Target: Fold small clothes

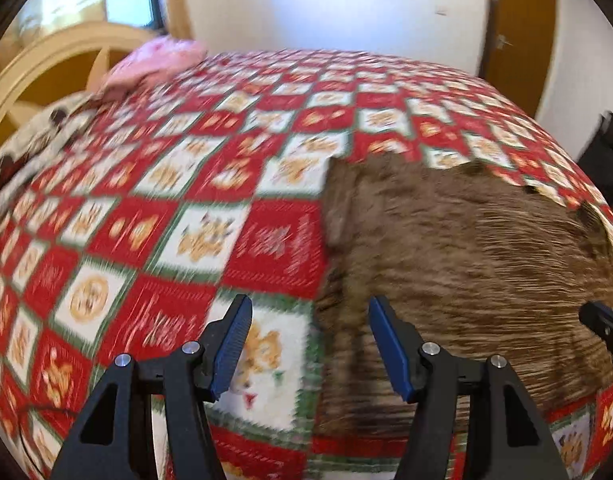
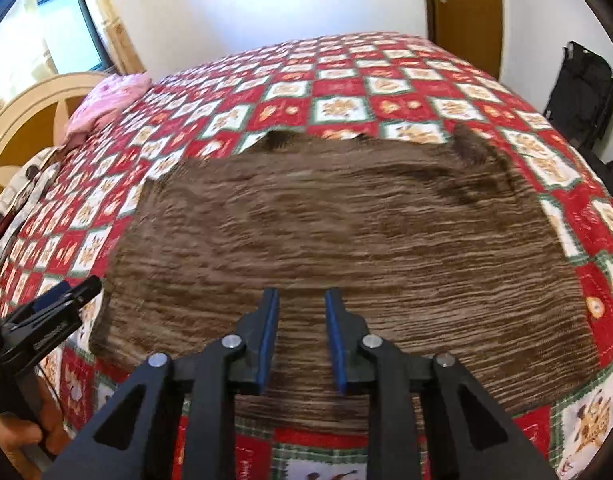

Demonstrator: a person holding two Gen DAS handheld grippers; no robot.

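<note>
A brown ribbed knit garment [image 2: 346, 248] lies spread flat on the red and white patchwork bedspread [image 2: 346, 80]. It also shows in the left wrist view [image 1: 466, 264], to the right. My left gripper [image 1: 308, 312] is open wide and empty above the garment's left edge near the bed's front. My right gripper [image 2: 301, 298] is open with a narrower gap, empty, above the garment's near middle. The left gripper appears at the left edge of the right wrist view [image 2: 62, 300]. The right gripper's tip shows at the right edge of the left wrist view [image 1: 602, 320].
A pink pillow [image 2: 106, 100] and a patterned white cloth [image 1: 38, 148] lie at the bed's far left by a cream headboard [image 1: 46, 64]. A black bag [image 2: 578, 96] stands on the floor to the right. A wooden door [image 2: 462, 8] is behind.
</note>
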